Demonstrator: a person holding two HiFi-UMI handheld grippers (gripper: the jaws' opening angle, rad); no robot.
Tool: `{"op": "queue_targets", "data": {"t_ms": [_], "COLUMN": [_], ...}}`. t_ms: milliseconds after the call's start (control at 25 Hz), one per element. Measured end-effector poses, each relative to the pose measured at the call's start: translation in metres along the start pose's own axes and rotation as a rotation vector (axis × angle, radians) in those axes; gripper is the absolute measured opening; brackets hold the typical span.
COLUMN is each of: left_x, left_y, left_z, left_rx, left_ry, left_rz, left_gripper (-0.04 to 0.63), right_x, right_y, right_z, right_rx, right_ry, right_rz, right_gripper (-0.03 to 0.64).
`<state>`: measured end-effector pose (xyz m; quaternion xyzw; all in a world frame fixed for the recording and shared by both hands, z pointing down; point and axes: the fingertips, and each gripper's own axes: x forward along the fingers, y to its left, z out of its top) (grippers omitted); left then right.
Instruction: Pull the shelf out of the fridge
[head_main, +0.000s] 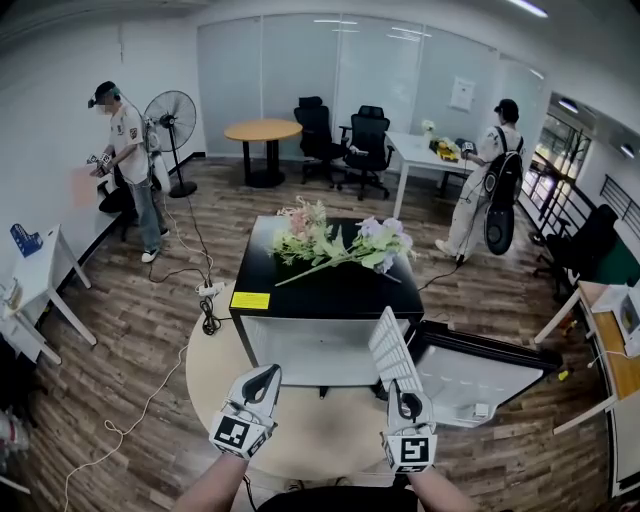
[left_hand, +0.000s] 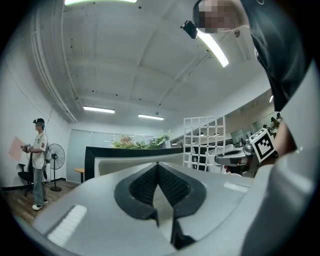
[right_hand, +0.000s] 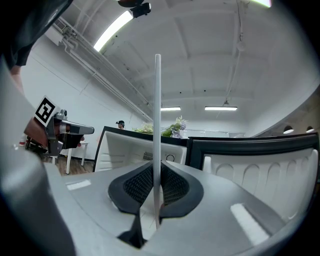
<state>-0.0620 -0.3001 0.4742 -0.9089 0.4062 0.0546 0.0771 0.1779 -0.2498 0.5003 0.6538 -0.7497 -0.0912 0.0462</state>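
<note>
Nearest are the two tongs. The left tongs (head_main: 264, 377) are closed on nothing. The right tongs (head_main: 402, 395) are clamped on the lower edge of the white wire shelf (head_main: 391, 350). The shelf is already clear of the fridge (head_main: 330, 292). It stands upright on its edge in front of the open compartment, above the round bench (head_main: 320, 445) and just beside the open door (head_main: 485, 372). The grip looks like the main risk: the tongs pinch only a thin wire rim low down, so the tall grid above them can act as a lever. A quick swing or tilt could make it pivot in the pads or slide out onto the bench. Swinging it wide could also clip the door, or the flowers (head_main: 338, 245) lying on top of the fridge. From the right tongs' own camera the shelf (right_hand: 158, 125) shows only as a thin edge-on line, so how deep the pads sit on it is hard to judge. The shelf's bottom edge is hidden behind the tongs in the head view, and I cannot tell whether it touches the bench. Most of the fridge's inside is out of sight.
</note>
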Motion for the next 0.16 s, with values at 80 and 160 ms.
{"op": "queue_targets", "data": {"t_ms": [80, 160], "left_x": [0.0001, 0.0007], "left_y": [0.0005, 0.0014], "left_z": [-0.0002, -0.0005], "left_rx": [-0.001, 0.000], "left_ry": [0.000, -0.001], "left_rz": [-0.001, -0.003], "left_gripper": [0.000, 0.000], "right_x": [0.0009, 0.0025], "right_y": [0.0007, 0.0013], "right_z": [0.0001, -0.0002], "right_rx": [0.000, -0.001], "right_ry": [0.001, 0.001], "right_rz": [0.000, 0.000], "right_gripper": [0.034, 0.034]}}
